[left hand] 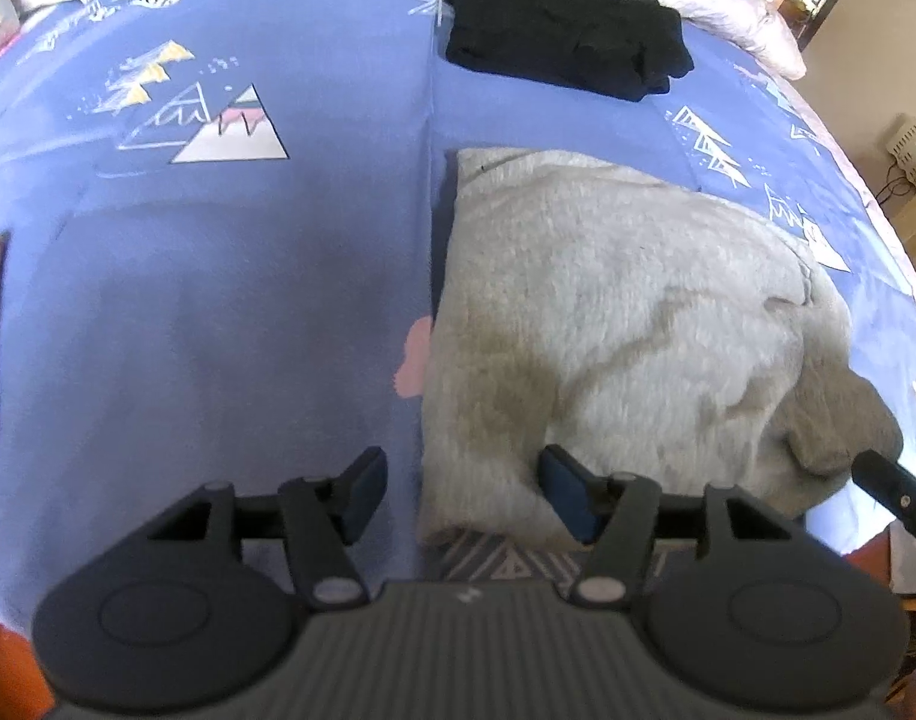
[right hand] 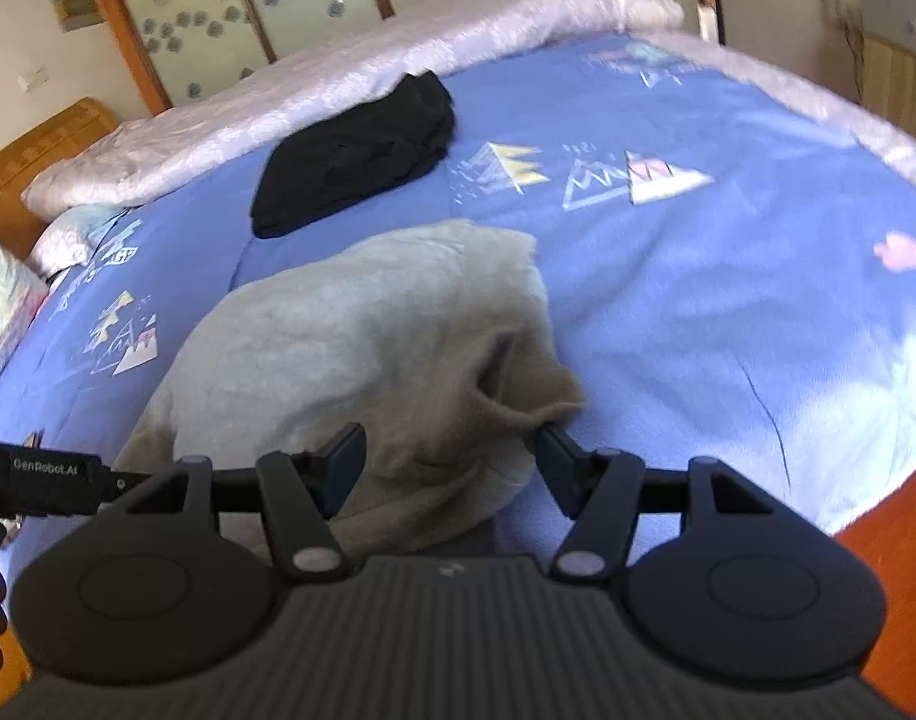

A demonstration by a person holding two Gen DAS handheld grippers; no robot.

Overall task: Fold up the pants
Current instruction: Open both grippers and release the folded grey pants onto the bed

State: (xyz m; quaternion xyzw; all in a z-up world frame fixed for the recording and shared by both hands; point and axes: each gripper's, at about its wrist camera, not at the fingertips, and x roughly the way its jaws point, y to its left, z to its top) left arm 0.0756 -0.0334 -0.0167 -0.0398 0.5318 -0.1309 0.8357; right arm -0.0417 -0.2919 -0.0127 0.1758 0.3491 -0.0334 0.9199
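Broadly, a blue patterned bed (left hand: 218, 312) fills both views; grey fleece pants (left hand: 607, 324) lie on it in a bunched, partly folded heap. Landmark: the heap.

- Black folded garment (left hand: 565, 48) sits beyond the heap's far end, apart from it.
- Long axis of the heap runs away from both cameras, near end at the bed's edge, far end toward the black garment.
- Left gripper (left hand: 469, 495) straddles the heap's near left corner: one pad over fleece, the other over bare bed beside it. Jaws parted, pads not pressing; nothing grasped.
- Right gripper (right hand: 449, 468) sits over the heap's near right end, where a rumpled fold or cuff (right hand: 505, 402) sticks up between the pads. Jaws parted; its outer pad is at or just beside the fleece edge, contact unclear. No grip.

Judgement: both grippers equally close to the near end; next grab likely takes that edge, carried toward the far end.
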